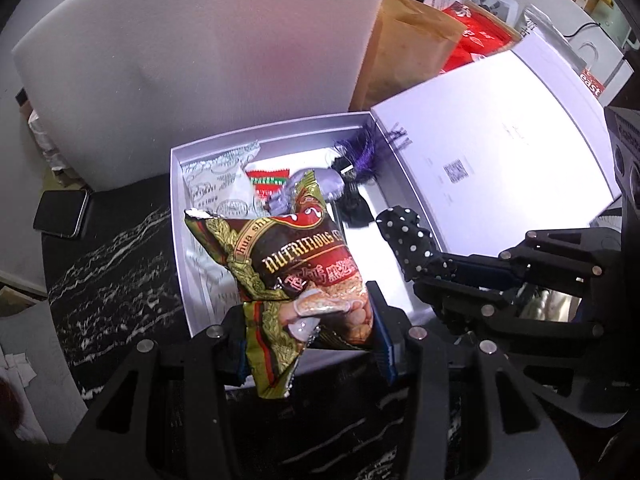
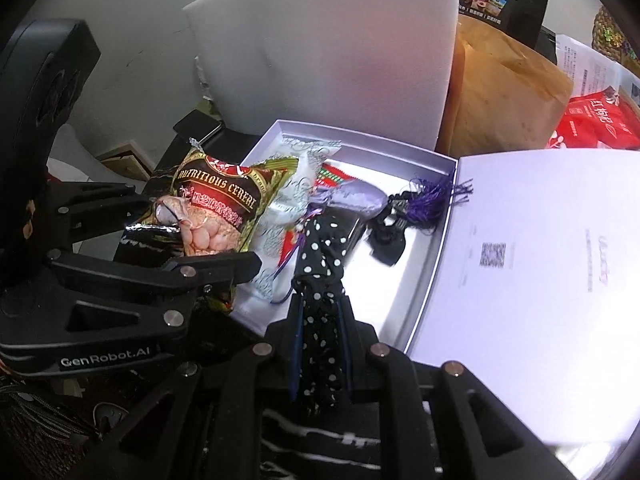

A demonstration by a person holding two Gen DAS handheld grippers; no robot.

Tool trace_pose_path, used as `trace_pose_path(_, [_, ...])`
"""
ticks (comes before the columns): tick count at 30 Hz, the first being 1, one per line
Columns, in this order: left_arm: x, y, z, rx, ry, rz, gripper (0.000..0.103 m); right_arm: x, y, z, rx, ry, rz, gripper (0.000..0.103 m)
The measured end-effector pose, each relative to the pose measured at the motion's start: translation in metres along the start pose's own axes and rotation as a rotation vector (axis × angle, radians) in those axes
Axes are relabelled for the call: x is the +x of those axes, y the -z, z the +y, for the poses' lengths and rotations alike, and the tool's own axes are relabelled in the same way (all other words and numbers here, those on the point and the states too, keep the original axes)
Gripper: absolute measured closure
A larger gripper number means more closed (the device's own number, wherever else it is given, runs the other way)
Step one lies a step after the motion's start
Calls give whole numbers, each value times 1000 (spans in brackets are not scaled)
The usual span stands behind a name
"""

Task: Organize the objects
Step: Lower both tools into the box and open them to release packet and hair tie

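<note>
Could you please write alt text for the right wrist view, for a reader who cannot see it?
The right gripper is shut on a black polka-dot cloth above an open white box of small packets. Beside it, the left gripper holds a cereal packet at the box's edge.

Black marble-veined tabletop (image 1: 120,264), pale wall (image 2: 132,32)

cereal packet (image 1: 296,264): 1 | polka-dot cloth (image 2: 322,304): 1 | white box (image 1: 178,184): 1 | phone (image 1: 62,212): 1
</note>
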State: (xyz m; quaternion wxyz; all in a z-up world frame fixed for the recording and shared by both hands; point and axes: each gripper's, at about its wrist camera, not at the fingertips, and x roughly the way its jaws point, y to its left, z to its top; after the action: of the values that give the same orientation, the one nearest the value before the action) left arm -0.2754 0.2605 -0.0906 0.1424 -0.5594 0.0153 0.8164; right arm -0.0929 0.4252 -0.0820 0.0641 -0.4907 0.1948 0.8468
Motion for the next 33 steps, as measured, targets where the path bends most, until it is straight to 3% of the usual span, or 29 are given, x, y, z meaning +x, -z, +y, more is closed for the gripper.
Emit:
trace_pose_path(19, [40, -59, 41, -13, -13, -35, 58, 41, -54, -23, 35, 9, -26, 88])
trace_pose_path(33, [78, -56, 66, -67, 6, 1, 58, 79, -67, -26, 22, -23, 10, 88])
